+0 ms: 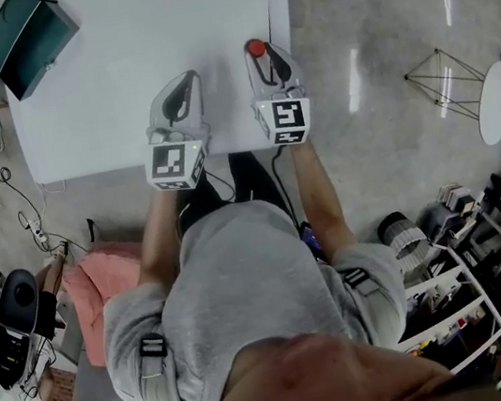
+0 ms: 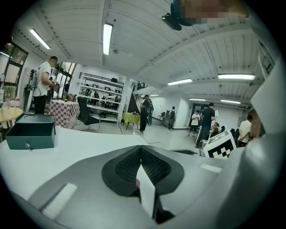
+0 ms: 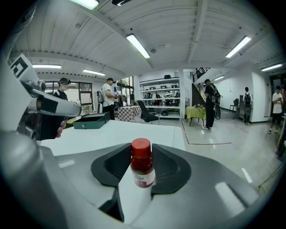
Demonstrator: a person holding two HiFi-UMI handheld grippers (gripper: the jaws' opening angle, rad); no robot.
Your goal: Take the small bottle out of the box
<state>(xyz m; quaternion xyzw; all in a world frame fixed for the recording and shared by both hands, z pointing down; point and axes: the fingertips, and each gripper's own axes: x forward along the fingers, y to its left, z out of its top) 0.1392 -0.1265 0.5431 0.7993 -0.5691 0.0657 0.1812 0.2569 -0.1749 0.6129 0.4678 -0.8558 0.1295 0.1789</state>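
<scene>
Over the near desk (image 1: 117, 84) edge, the right gripper (image 1: 262, 56) pinches the bottle (image 3: 142, 172) upright between its fingers, well apart from the box (image 1: 24, 38) at upper left (apparently already out), while the left gripper (image 2: 141, 156) idles empty, fingers pressed together.

white table (image 1: 98, 87): top pale and flat, standing on a glossy grey floor (image 1: 390, 124). one item lies directly on it: a dark green box (image 1: 26, 40), at the far left corner, close to the edge.

We noted a red-capped small bottle (image 3: 142, 172), dark teal box (image 1: 25, 37), white table (image 1: 118, 93), and black-and-white square-patterned marker cubes (image 1: 174, 163).
</scene>
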